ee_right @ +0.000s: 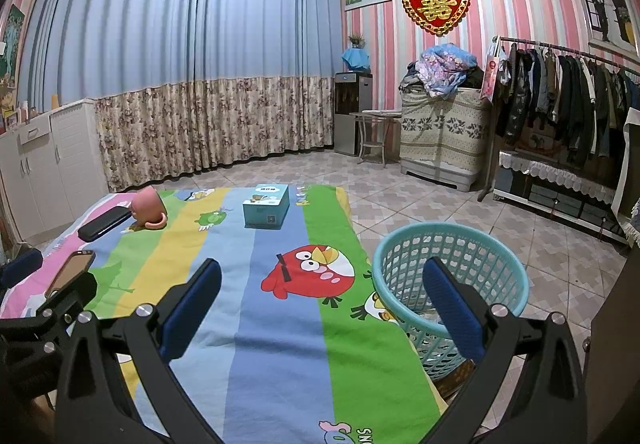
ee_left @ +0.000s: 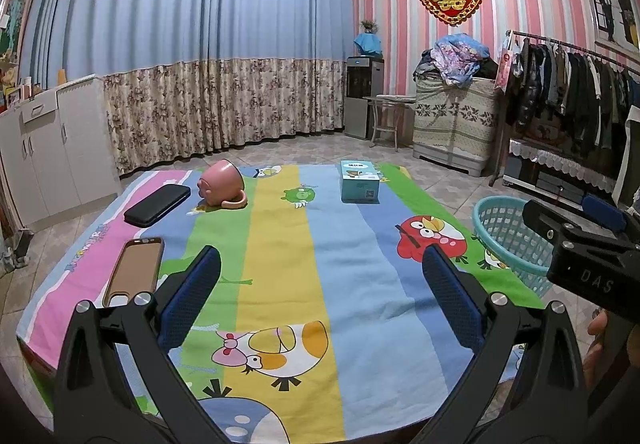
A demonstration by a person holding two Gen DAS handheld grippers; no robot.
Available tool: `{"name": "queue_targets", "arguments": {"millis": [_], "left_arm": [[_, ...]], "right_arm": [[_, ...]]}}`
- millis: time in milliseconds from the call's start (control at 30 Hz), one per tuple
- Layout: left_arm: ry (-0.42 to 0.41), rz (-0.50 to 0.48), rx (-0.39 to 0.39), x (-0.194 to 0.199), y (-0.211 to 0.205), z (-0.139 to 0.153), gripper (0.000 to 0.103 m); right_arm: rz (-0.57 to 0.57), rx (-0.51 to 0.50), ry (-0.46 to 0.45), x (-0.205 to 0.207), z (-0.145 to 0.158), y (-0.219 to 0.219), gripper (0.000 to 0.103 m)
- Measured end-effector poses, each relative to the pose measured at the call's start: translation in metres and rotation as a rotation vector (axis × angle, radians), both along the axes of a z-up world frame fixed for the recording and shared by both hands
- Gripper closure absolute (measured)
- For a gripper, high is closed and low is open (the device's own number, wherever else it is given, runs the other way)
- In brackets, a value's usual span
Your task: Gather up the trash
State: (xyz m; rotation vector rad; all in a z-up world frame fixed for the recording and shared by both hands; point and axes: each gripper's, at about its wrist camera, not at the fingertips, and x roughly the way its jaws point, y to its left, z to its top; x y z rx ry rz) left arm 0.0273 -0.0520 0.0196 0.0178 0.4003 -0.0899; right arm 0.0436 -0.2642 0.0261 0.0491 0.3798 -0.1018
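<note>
A teal plastic basket (ee_right: 452,276) stands on the floor at the table's right side; it also shows in the left wrist view (ee_left: 508,240). Something pale lies at its bottom, unclear. My left gripper (ee_left: 320,300) is open and empty above the near part of the cartoon-print tablecloth (ee_left: 280,244). My right gripper (ee_right: 322,308) is open and empty above the table's right edge, its right finger (ee_right: 452,308) in front of the basket. On the cloth lie a light blue box (ee_left: 359,180), a tipped pink mug (ee_left: 222,184), a black case (ee_left: 157,204) and a phone (ee_left: 134,270).
White cabinets (ee_left: 44,148) stand at left, curtains (ee_left: 200,64) behind. A water dispenser (ee_left: 362,96), a small table (ee_left: 388,116), a covered cabinet with piled clothes (ee_left: 456,116) and a clothes rack (ee_left: 568,92) line the right wall. The floor is tiled.
</note>
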Motion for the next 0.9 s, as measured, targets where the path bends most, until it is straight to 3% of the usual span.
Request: {"name": "queue_targets", "arguments": {"millis": [900], "left_arm": [[0.001,0.004,-0.002,0.0013,0.0023,-0.0006,0.006]], "right_arm": [[-0.002,-0.003,-0.005,0.0013,0.0006,-0.0036,0.005]]}}
